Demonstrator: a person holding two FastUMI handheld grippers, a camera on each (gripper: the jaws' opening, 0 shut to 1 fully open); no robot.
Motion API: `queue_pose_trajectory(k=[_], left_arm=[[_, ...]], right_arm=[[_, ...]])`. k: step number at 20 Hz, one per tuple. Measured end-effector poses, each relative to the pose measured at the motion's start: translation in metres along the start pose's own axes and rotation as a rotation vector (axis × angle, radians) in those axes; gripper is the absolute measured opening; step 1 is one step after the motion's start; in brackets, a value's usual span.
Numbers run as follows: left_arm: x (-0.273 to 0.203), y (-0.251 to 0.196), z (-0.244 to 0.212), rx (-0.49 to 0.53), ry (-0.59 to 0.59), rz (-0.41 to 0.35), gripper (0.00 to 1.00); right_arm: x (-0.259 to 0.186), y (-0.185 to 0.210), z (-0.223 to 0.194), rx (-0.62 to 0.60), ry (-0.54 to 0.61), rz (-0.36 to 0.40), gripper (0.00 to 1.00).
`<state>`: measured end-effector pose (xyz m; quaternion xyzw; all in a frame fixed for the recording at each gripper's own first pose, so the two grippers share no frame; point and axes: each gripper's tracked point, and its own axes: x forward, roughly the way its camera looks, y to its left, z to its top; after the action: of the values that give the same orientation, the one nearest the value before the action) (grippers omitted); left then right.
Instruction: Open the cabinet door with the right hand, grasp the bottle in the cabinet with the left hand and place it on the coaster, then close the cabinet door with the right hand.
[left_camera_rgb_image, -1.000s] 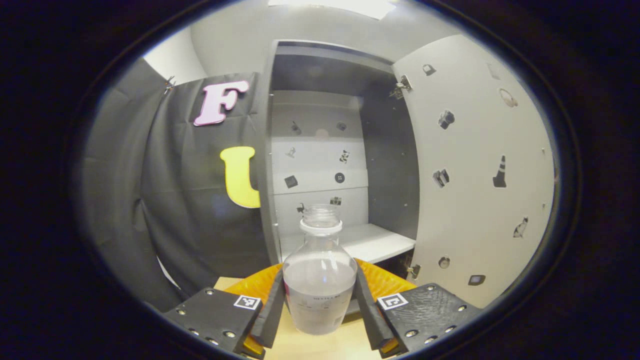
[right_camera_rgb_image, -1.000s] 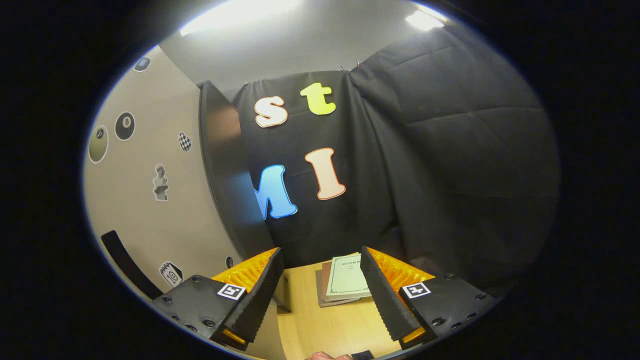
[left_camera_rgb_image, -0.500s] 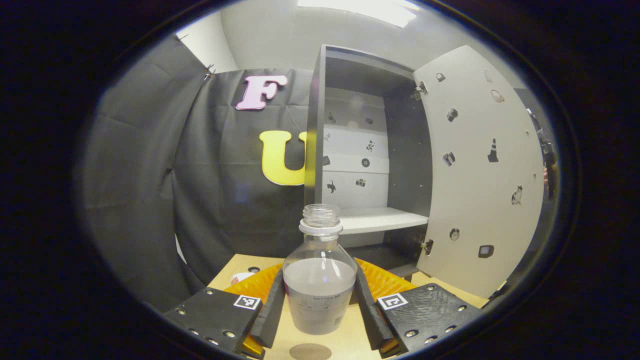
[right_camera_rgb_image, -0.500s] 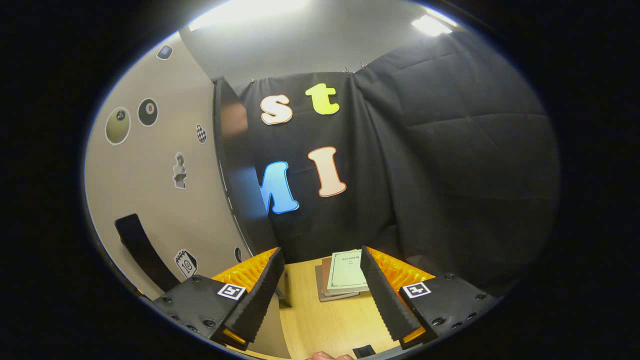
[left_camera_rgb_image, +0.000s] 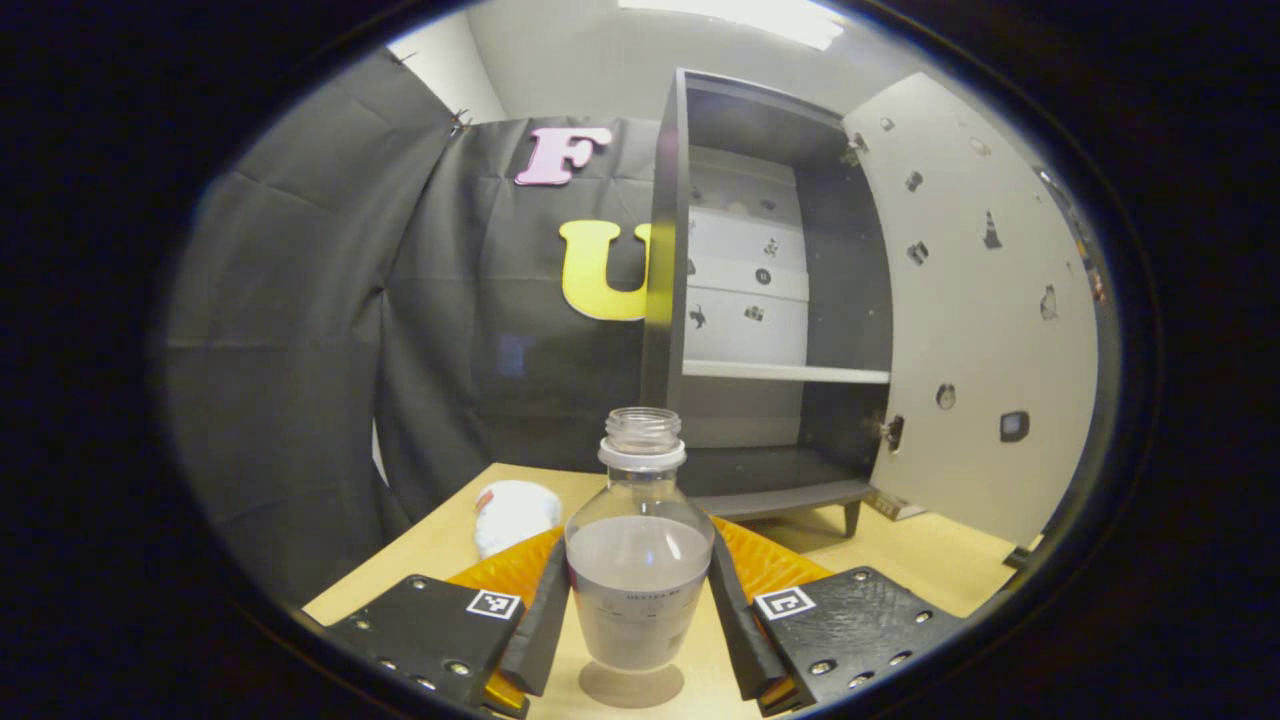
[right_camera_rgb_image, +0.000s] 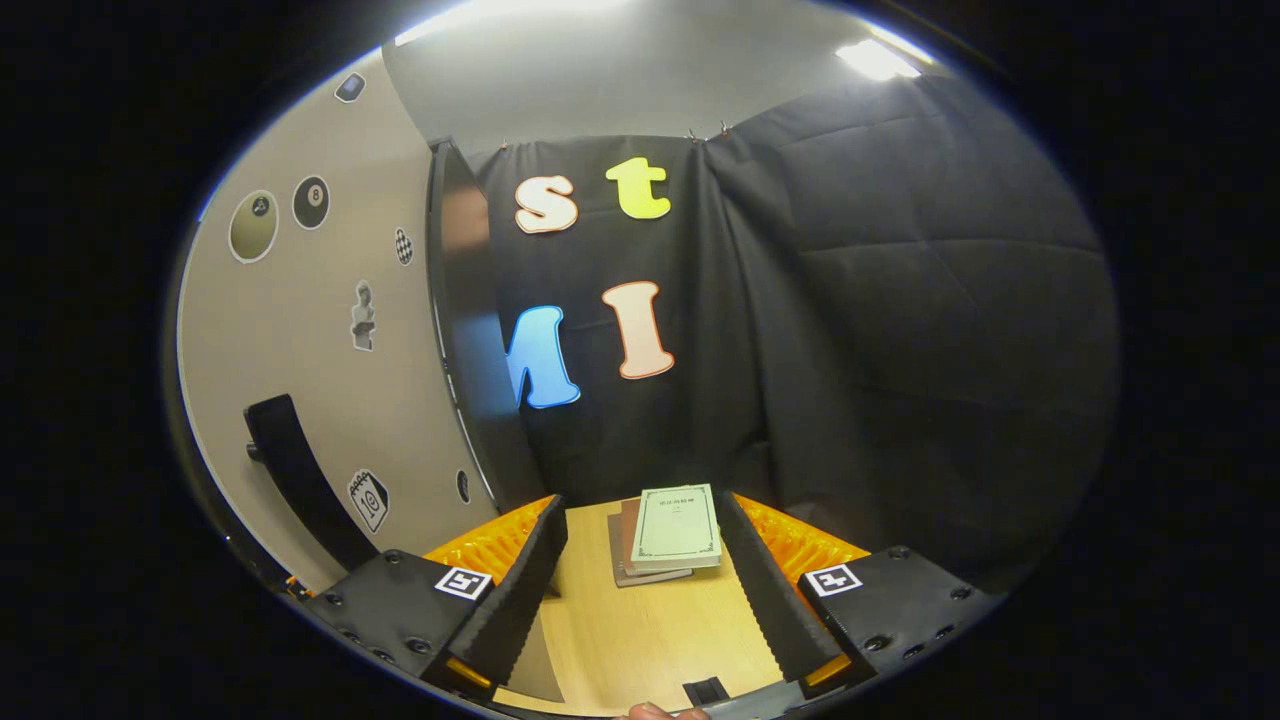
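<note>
Nearby: white bundle (left_camera_rgb_image: 513, 510) left of held bottle (left_camera_rgb_image: 640, 560).

Each gripper — the left gripper (left_camera_rgb_image: 640, 625) and the right gripper (right_camera_rgb_image: 645, 590) — carries black screw-studded plates, square black-and-white marker tags and ribbed orange panels.

cabinet door (right_camera_rgb_image: 330, 330), outer face: black billiard-ball sticker (right_camera_rgb_image: 311, 202) bearing the number 8. bottle (left_camera_rgb_image: 640, 560): faint line of print across its body, too small to read. booklet (right_camera_rgb_image: 676, 526) cover print also unreadable.
</note>
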<state>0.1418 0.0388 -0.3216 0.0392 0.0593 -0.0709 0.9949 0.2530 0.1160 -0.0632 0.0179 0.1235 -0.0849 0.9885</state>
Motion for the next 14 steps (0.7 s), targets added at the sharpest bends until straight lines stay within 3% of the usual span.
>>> queue_pose_trajectory(k=[4, 10, 14], left_arm=[[0.004, -0.006, -0.041, 0.016, 0.003, -0.002, 0.7], [0.01, -0.021, -0.091, 0.027, 0.034, -0.018, 0.7], [0.015, -0.024, -0.108, 0.033, 0.052, -0.028, 0.7]], right_arm=[[-0.002, -0.012, -0.016, 0.015, 0.05, -0.059, 0.98], [-0.015, -0.026, -0.03, -0.071, 0.052, -0.17, 0.98], [-0.02, -0.037, -0.043, 0.002, 0.1, -0.22, 0.98]])
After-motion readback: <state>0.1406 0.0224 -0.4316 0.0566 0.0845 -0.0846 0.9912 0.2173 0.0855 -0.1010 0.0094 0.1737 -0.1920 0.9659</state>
